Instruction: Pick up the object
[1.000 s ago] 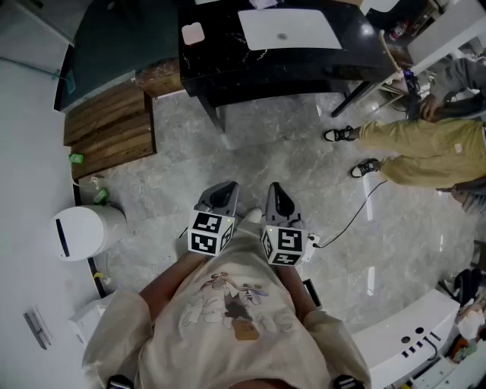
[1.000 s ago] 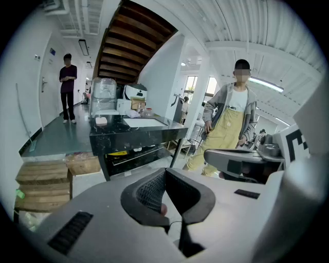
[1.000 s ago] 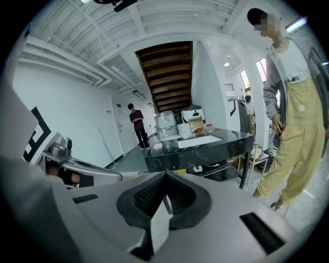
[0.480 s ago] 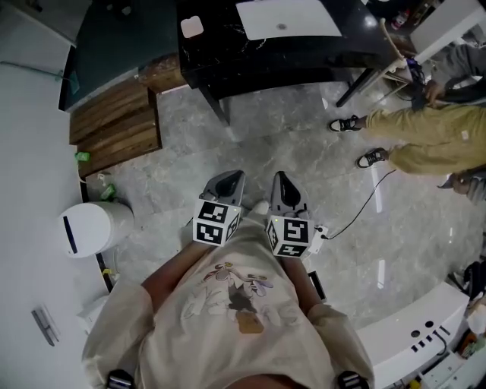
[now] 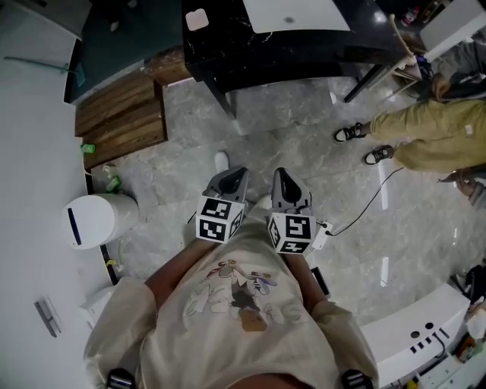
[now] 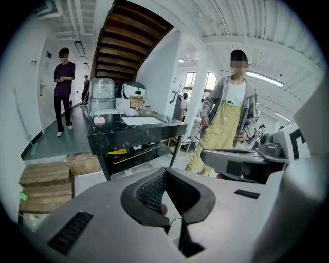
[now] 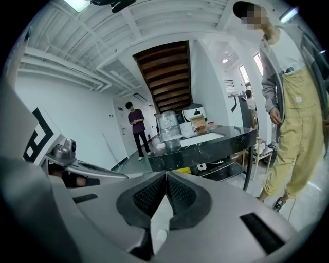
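Note:
I hold both grippers close to my chest, side by side above the grey marble floor. The left gripper [image 5: 235, 175] is shut, its black pads meeting at the tip [image 6: 164, 172] with nothing between them. The right gripper [image 5: 280, 174] is shut and empty too [image 7: 166, 175]. A black marble table [image 5: 228, 57] stands ahead, apart from both grippers. On it lie a small pink object [image 5: 197, 19] and a white board [image 5: 296, 13]. In the left gripper view the pink object [image 6: 99, 120] sits at the table's left end [image 6: 128, 133].
Wooden steps [image 5: 121, 118] and a white round bin [image 5: 95, 220] stand at the left. A person in yellow overalls [image 5: 433, 129] stands to the table's right, with a cable [image 5: 364, 207] trailing on the floor. Another person in purple [image 6: 62, 87] stands far back. A white counter [image 5: 410, 334] is at the lower right.
I have stepped forward, and a white shoe now shows ahead of the left gripper. The table has slid up in the head view. Both grippers stay shut, side by side.

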Tool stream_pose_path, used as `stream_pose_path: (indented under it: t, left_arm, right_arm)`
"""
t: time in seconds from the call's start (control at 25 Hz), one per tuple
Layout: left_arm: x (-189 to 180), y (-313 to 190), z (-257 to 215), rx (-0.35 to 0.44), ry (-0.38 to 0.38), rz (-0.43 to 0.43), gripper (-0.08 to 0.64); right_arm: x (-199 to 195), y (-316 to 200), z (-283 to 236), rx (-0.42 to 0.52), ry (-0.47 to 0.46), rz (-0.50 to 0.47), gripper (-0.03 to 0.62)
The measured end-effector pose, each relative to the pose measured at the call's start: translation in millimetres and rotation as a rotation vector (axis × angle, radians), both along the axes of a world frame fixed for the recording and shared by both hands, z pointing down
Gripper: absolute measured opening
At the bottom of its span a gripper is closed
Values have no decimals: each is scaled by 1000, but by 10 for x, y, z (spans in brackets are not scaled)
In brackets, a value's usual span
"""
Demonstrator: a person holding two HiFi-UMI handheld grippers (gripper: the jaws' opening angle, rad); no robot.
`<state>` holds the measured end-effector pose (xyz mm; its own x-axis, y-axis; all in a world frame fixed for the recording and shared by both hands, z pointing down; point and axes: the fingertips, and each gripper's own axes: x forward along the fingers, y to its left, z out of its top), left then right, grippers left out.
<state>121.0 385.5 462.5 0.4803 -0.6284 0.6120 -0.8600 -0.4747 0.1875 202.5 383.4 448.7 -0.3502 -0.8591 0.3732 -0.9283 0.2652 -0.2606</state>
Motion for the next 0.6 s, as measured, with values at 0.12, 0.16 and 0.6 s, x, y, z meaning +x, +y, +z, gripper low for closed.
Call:
stream_pose_path:
  t: [0.12, 0.16, 0.6]
  left_arm:
    - [-1, -74, 41, -10, 7, 9, 14]
    - [9, -100, 49, -13, 8, 18, 14]
    - [-91, -620, 137, -51, 48, 38, 14]
  right_arm:
    - [2, -34, 49, -19, 6, 12, 17]
    - [7, -58, 54, -23, 9, 18, 17]
    - [-101, -530, 129, -48, 60, 46, 17]
